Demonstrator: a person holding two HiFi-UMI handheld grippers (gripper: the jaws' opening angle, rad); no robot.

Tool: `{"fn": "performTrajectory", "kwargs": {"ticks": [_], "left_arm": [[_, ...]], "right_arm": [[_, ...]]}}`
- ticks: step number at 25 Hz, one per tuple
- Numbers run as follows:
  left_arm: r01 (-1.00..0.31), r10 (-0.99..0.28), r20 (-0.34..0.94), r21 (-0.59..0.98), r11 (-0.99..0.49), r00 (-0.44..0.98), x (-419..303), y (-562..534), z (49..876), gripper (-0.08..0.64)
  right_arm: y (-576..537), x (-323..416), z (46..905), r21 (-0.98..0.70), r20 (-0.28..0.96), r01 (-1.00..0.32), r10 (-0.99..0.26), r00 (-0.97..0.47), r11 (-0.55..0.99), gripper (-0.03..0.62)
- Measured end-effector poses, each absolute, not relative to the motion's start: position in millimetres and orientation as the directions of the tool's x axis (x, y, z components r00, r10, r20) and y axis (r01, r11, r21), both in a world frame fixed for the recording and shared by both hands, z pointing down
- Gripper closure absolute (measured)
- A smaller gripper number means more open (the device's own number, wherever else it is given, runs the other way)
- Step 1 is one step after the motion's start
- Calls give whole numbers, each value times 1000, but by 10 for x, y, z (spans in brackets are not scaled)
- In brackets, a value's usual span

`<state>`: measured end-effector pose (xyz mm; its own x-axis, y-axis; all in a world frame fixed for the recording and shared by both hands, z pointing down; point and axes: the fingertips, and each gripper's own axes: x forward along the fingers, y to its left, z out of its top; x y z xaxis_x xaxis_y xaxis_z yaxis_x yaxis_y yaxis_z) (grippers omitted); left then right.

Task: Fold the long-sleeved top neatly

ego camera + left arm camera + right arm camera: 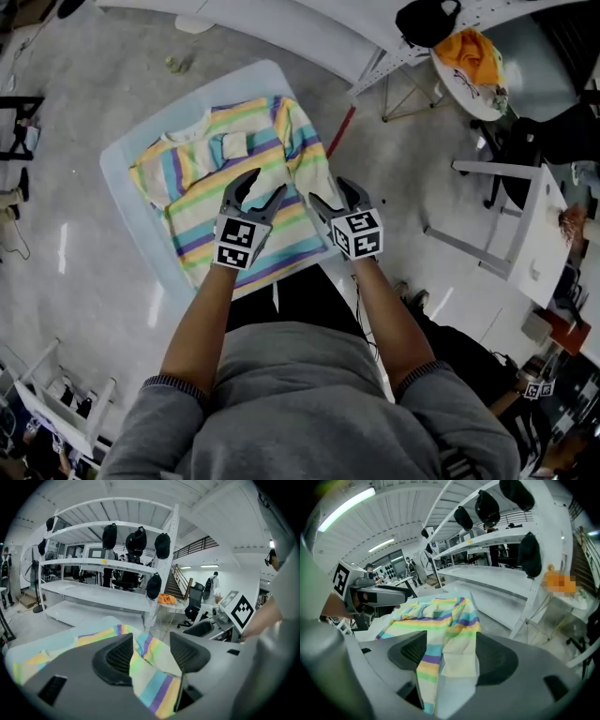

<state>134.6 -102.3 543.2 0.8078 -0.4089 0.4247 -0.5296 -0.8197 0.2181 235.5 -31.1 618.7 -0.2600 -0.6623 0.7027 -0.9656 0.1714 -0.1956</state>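
Grey sweatshirt (300, 403), striped top (202, 206), shelving (93, 597) beyond

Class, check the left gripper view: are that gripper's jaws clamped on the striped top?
No: the left gripper stands with its jaws wide apart, and the striped top shows in the gap with neither pad pressing it.

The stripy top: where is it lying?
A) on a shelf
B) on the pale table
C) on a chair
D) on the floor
B: in the head view the stripy top lies spread out across the pale table.
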Motion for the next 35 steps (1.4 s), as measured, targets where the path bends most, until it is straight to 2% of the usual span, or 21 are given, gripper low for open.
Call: {"fn": "performTrajectory", "kwargs": {"ticks": [7,14,20,23,24,29,35], "left_arm": [[-434,-291,463,237,-869,837,1662,-655,5793,276],[-394,-228,508,248,-885,831,1764,-416,6038,276],[-398,-222,518,258,-880,826,1758,-397,6099,278],[-406,-227,525,254,-878,820,1746,-433,6102,278],[-409,-231,526,253,-877,819,1739,-451,6100,278],[-434,-259,527,239,-868,809,1665,-569,6051,278],[-475,-318,505,218,-853,802,1586,-877,5831,278]], "right_arm": [[-13,2464,6608,-200,731,-980,-662,-167,26,253],[75,2574,7030,-179,752,-978,-655,-69,-103,329],[34,2683,7260,-93,765,-987,-644,13,-130,382],[47,2720,7246,-6,775,-995,-629,60,-102,483],[58,2722,7251,3,781,-996,-622,59,-90,559],[90,2874,7206,-28,777,-996,-628,34,-88,558],[-104,3373,6746,-44,738,-990,-673,60,-136,560]]}}
